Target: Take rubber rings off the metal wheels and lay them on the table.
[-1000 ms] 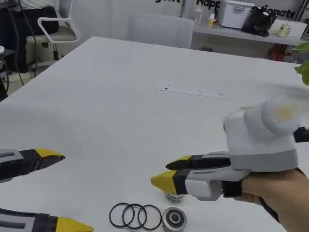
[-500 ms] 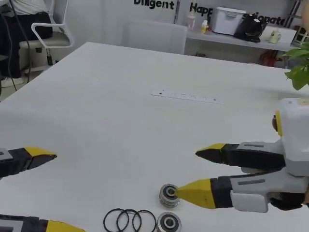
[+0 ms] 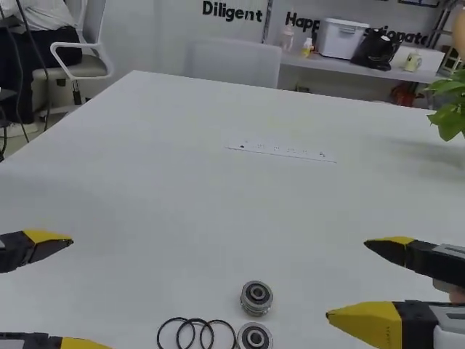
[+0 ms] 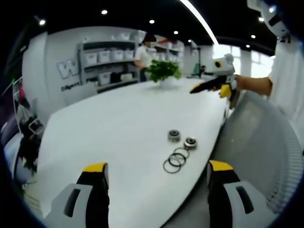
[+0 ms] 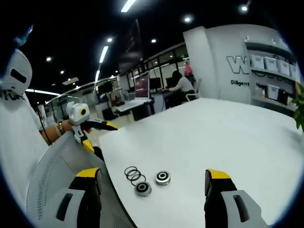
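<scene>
- Your left gripper (image 4: 156, 167) and right gripper (image 5: 152, 174) both have their jaws spread wide and hold nothing.
- Between them, near your edge of the table (image 3: 182, 182), three rubber rings (image 3: 196, 332) lie flat in an overlapping row.
- Two metal wheels (image 3: 256, 297) sit just beside the rings.
- The task looks mostly or fully done, but the wheels are too small to tell whether either one has a ring on it.

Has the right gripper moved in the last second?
Yes. The yellow-tipped right gripper has drawn back to the right, away from the farther metal wheel it covered.
</scene>
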Demonstrator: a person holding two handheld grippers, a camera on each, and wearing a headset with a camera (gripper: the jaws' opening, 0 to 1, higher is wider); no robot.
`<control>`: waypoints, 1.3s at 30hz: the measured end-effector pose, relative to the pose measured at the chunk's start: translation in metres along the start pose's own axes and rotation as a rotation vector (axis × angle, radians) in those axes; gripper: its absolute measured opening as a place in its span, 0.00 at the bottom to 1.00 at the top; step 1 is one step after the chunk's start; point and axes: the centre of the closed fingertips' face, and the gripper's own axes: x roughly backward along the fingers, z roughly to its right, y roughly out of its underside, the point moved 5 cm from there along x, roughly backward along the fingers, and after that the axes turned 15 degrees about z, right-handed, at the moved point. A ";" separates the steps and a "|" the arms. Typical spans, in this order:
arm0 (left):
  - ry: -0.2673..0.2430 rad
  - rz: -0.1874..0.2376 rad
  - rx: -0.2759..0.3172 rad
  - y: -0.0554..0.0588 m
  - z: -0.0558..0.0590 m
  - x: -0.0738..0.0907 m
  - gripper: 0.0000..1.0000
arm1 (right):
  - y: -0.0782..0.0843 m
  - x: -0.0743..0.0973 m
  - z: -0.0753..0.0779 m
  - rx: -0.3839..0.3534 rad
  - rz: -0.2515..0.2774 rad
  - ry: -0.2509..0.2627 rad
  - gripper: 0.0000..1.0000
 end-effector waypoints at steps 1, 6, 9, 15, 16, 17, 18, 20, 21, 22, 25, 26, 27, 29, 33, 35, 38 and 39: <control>-0.004 0.000 0.002 0.001 0.000 0.001 0.86 | 0.002 0.002 0.001 -0.009 0.001 0.010 0.91; -0.018 -0.013 0.009 0.006 0.001 0.006 0.86 | 0.018 0.014 0.006 -0.032 -0.023 0.053 0.94; -0.034 0.004 0.028 0.006 0.000 0.007 0.85 | 0.028 0.020 0.007 -0.042 -0.048 0.070 0.96; -0.041 0.003 0.037 0.006 0.000 0.007 0.86 | 0.049 0.029 0.007 -0.052 -0.113 0.098 0.98; -0.040 0.003 0.037 0.006 0.000 0.007 0.86 | 0.053 0.032 0.007 -0.054 -0.130 0.106 0.97; -0.041 0.004 0.038 0.006 0.000 0.007 0.86 | 0.055 0.033 0.008 -0.052 -0.145 0.113 0.96; -0.041 0.007 0.038 0.006 0.000 0.006 0.86 | 0.060 0.037 0.009 -0.046 -0.180 0.132 0.95; -0.043 0.011 0.044 0.006 0.000 0.007 0.86 | 0.064 0.040 0.011 -0.035 -0.197 0.142 0.91; -0.045 0.009 0.050 0.007 0.000 0.007 0.86 | 0.064 0.041 0.011 -0.037 -0.198 0.144 0.91; -0.047 0.007 0.057 0.007 0.000 0.007 0.86 | 0.064 0.042 0.011 -0.042 -0.200 0.147 0.92; -0.067 0.010 0.081 0.009 0.000 0.009 0.88 | 0.066 0.046 0.010 -0.058 -0.216 0.157 0.92; -0.073 0.011 0.088 0.010 -0.001 0.010 0.88 | 0.067 0.047 0.011 -0.059 -0.228 0.163 0.92; -0.079 0.011 0.095 0.011 -0.001 0.011 0.88 | 0.069 0.048 0.011 -0.058 -0.236 0.167 0.92; -0.089 0.011 0.119 0.012 -0.002 0.011 0.88 | 0.072 0.050 0.009 -0.067 -0.247 0.170 0.93; -0.095 -0.010 0.135 0.016 -0.001 0.013 0.88 | 0.076 0.051 0.005 -0.089 -0.258 0.167 0.93; -0.093 -0.019 0.134 0.017 -0.001 0.013 0.87 | 0.078 0.052 0.005 -0.095 -0.274 0.171 0.93; -0.094 -0.037 0.142 0.019 -0.001 0.014 0.86 | 0.080 0.052 0.004 -0.103 -0.287 0.167 0.93; -0.096 -0.037 0.144 0.019 -0.001 0.014 0.86 | 0.082 0.052 0.003 -0.100 -0.301 0.166 0.93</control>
